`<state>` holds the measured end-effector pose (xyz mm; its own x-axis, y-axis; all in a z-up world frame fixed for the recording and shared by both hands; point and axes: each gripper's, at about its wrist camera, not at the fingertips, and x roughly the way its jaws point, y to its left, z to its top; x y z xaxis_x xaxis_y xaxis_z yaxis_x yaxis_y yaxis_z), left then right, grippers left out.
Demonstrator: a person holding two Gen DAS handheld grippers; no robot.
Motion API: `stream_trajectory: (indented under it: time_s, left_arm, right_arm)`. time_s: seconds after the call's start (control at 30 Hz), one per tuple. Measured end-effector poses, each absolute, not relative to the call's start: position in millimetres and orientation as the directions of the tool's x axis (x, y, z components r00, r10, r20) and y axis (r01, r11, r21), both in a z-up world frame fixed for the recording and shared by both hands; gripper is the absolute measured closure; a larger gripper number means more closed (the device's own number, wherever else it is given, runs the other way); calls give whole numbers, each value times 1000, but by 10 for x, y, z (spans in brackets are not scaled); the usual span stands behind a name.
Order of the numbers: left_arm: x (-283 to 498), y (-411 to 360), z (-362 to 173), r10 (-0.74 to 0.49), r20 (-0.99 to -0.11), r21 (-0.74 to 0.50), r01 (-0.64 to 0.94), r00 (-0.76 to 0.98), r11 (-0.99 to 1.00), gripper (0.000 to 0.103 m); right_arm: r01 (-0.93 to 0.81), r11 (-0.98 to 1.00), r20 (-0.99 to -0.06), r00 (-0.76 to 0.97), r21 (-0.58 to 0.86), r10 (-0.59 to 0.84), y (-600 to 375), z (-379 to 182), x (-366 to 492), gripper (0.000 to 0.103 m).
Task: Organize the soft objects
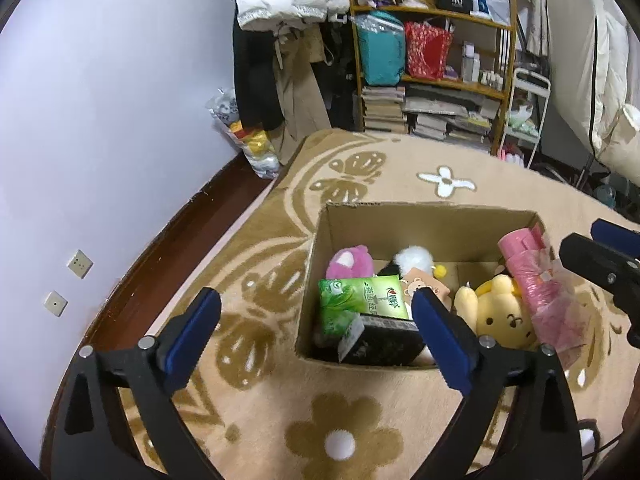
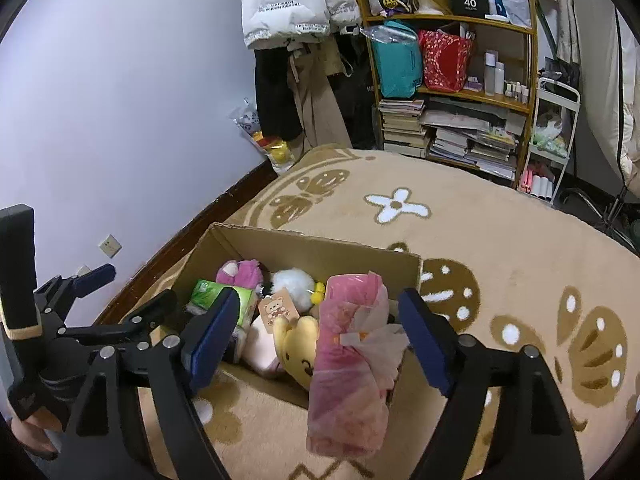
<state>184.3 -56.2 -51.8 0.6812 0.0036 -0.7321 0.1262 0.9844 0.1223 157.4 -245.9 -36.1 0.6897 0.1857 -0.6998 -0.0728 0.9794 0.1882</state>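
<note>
Both grippers, left gripper (image 1: 316,334) and right gripper (image 2: 320,336), hover with jaws open and empty above the cardboard box (image 1: 400,220), pink wrapped bundle (image 2: 348,368) apparently just released between the right jaws, needing nudging fully inside.

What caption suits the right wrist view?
Open right gripper above pink wrapped bundle resting on cardboard box rim beside yellow plush.

Both fisheye feeds look decently lit from where I'm sitting, soft indoor light with a cool purplish cast on the wall (image 1: 120,100). No hard shadows, just dim spots inside the cardboard box (image 1: 400,220) and around the hanging dark clothes (image 2: 276,92). Heavy barrel distortion: the carpet (image 2: 500,240) bulges and the bookshelf (image 2: 532,60) bends near the rim. Black vignette in every corner. Slightly soft and noisy overall, and the pink plastic roll (image 2: 348,360) catches a faint sheen up close.
</note>
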Motion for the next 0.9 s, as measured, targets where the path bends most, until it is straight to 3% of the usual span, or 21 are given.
stream_trajectory:
  time_s: [0.1,0.5,0.77,0.9]
  left_arm:
    - [1729,-510,-416,-2,-716,115,120,698,986,6]
    - [1138,-313,8,18,-640,153,105,768,983,0]
    - [756,-122,229,-22,-608,83,91,793,992,0]
    - [573,-93,262,-9,-585,106,87,811,991,0]
  right_arm:
    - [-64,978,-679,710,201,186,-2491,-262,1444,4]
    - [-79,969,-615,760,234,210,-2545,60,904,0]
    - [-114,969,-562,797,219,221,-2505,155,540,0]
    - [-114,968,-547,807,225,222,-2498,146,384,0]
